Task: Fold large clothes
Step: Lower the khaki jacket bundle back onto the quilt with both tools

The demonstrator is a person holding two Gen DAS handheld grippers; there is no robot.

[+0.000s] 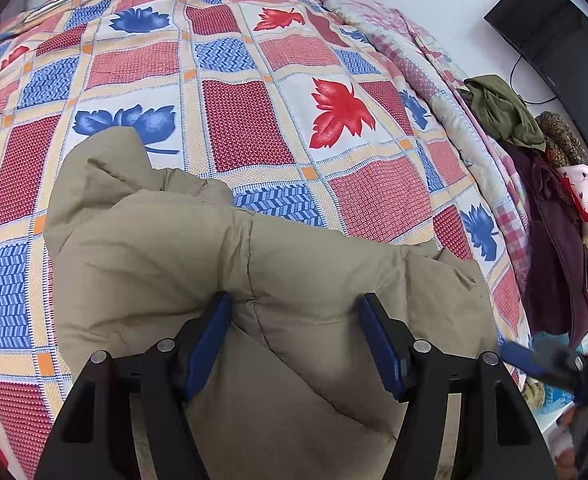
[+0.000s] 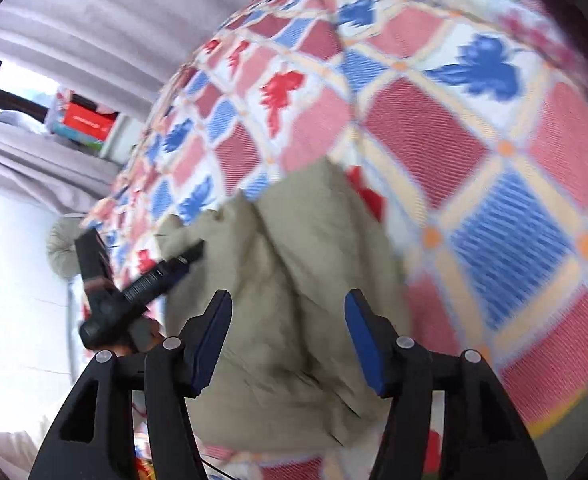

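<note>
A khaki padded coat [image 1: 222,264] lies bunched on the patchwork bedspread [image 1: 254,80], at its near edge. Only the left wrist view shows what sits to the right of the coat, past the bed's edge: a heap of clothes [image 1: 553,208] with an olive garment on top, and a black monitor [image 1: 561,40] against the wall. Only the blurred right wrist view shows grey curtains [image 2: 94,8] beyond the coat and a red box [image 2: 88,120] by the window; its lettering is too smeared to read. The left gripper [image 1: 294,304] stands spread, blue pads resting on the coat without pinching it. The right gripper [image 2: 288,300] hangs released above the coat, gripping nothing.
</note>
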